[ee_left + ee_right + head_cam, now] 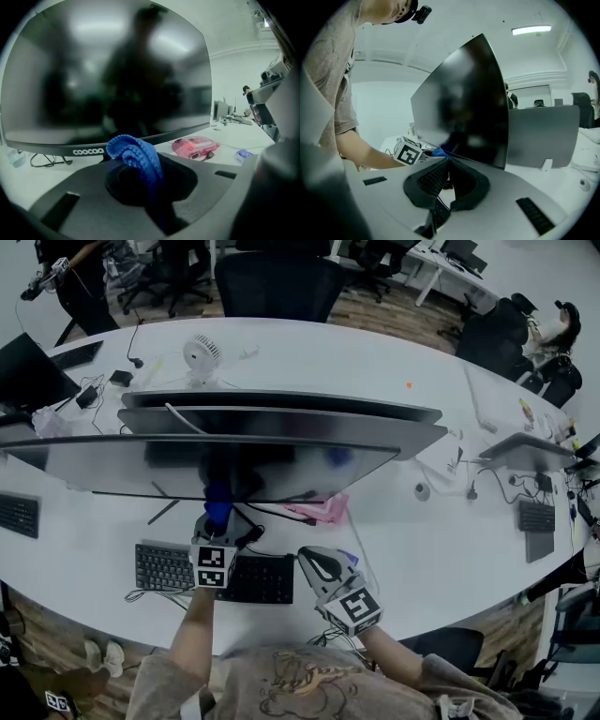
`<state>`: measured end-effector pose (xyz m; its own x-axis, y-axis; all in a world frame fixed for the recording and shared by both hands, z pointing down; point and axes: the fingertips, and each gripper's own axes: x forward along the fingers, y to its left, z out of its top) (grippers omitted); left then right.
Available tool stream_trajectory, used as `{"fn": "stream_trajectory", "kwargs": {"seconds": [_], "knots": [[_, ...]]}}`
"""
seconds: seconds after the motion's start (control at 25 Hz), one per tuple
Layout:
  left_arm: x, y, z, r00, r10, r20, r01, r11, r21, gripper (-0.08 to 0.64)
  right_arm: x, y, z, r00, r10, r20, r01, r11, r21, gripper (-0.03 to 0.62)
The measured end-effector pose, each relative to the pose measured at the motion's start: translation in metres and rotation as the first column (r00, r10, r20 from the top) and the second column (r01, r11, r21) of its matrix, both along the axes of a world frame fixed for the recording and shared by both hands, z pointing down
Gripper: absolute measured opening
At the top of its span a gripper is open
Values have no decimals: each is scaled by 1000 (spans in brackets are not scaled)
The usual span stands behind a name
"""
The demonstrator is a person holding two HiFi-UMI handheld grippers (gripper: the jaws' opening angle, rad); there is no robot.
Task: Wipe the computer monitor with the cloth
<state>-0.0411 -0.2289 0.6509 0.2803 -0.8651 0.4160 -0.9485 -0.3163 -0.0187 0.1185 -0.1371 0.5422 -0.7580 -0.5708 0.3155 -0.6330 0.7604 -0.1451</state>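
A wide dark computer monitor (pixel 216 465) stands on the white table; it fills the left gripper view (pixel 108 75) and rises dark in the right gripper view (pixel 468 108). My left gripper (pixel 217 521) is shut on a blue cloth (pixel 136 157), held just below the monitor's bottom edge; the cloth (pixel 217 495) shows as a blue bunch in the head view. My right gripper (pixel 323 568) hangs to the right over the keyboard, shut with nothing between its jaws (pixel 447 161).
A black keyboard (pixel 169 568) lies under both grippers. A pink packet (pixel 323 512) sits by the monitor's foot, with cables beside it. A second monitor (pixel 281 409) stands behind, and a small white fan (pixel 202 352) farther back. Laptops and chairs ring the table.
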Motion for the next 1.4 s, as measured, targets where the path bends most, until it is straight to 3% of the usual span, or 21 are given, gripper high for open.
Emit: {"fn": "stream_trajectory", "kwargs": {"seconds": [0.72, 1.4], "knots": [[135, -4, -8, 986, 164, -27, -164, 986, 19, 48, 79, 2, -2, 998, 67, -11, -66, 998, 16, 21], [222, -7, -10, 963, 266, -47, -265, 964, 21, 48, 122, 3, 1, 993, 114, 9, -114, 993, 7, 21]]}}
